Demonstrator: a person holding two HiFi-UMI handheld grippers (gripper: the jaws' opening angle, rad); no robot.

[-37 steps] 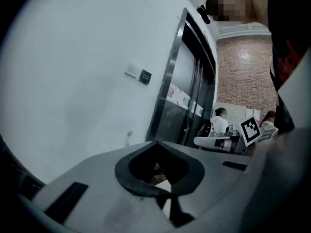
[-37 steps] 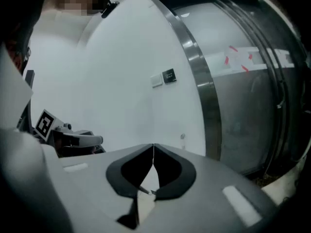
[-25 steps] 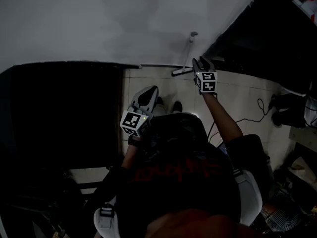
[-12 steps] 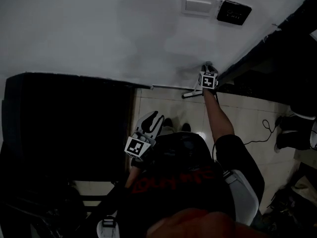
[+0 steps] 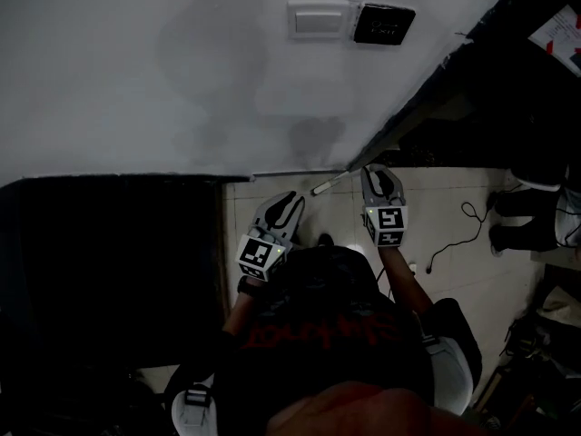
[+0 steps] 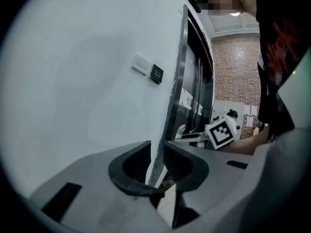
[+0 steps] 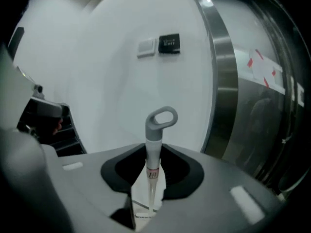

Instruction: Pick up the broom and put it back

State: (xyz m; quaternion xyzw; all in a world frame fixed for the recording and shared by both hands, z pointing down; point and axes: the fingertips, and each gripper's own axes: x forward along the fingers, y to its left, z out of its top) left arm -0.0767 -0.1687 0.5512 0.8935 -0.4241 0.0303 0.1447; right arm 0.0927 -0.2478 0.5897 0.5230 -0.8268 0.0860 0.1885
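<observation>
The broom stands in the corner where the white wall meets the dark metal frame. Its grey handle with a loop at the top (image 7: 154, 130) rises between the jaws of my right gripper (image 7: 153, 161), which is shut on it; the pale broom head (image 7: 138, 216) shows far below. In the head view the right gripper (image 5: 374, 173) sits at the corner, with the broom's light stick (image 5: 329, 184) running down and left from it. My left gripper (image 5: 289, 203) hovers beside it over the tiles. Its jaws (image 6: 156, 154) are closing with nothing between them.
A white switch plate (image 5: 318, 18) and a dark panel (image 5: 383, 24) hang on the wall above. The metal door frame (image 7: 223, 67) runs along the right. A black block (image 5: 109, 243) fills the left. A cable (image 5: 454, 234) and someone's dark shoes (image 5: 517, 209) lie on the tiled floor at the right.
The right gripper reached up along the broom at the wall, then came back nearer my body, jaws around the handle. The left gripper's jaws opened wide and have since narrowed.
</observation>
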